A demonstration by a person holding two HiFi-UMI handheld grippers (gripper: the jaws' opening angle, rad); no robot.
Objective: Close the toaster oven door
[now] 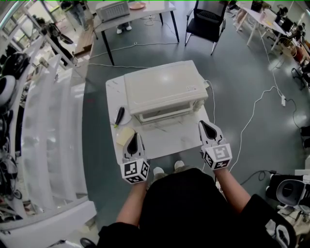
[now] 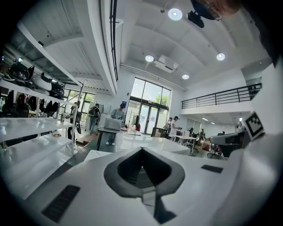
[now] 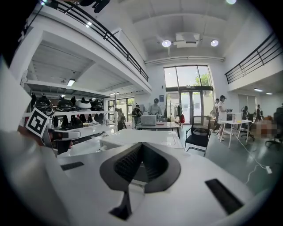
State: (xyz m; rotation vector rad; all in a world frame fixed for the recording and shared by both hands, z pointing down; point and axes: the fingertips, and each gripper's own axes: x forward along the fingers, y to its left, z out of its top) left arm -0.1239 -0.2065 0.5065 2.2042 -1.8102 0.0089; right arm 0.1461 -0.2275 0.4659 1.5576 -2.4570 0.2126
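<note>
A white toaster oven (image 1: pixel 162 89) stands on a small white table (image 1: pixel 167 140), its front facing me. From above I see its front lip and cannot tell how far the door stands from shut. My left gripper (image 1: pixel 135 136) hovers over the table's front left, short of the oven, with jaws shut and empty. My right gripper (image 1: pixel 203 124) sits by the oven's front right corner, also shut and empty. The left gripper (image 2: pixel 141 149) and right gripper (image 3: pixel 141 144) each look over the oven's flat top (image 3: pixel 146 136).
A black-handled tool (image 1: pixel 119 116) and a pale yellow pad (image 1: pixel 125 135) lie on the table's left side. White shelving (image 1: pixel 43 126) runs along the left. A white cable (image 1: pixel 252 118) trails on the floor at right. A black chair (image 1: pixel 207 22) and another table (image 1: pixel 140 14) stand behind.
</note>
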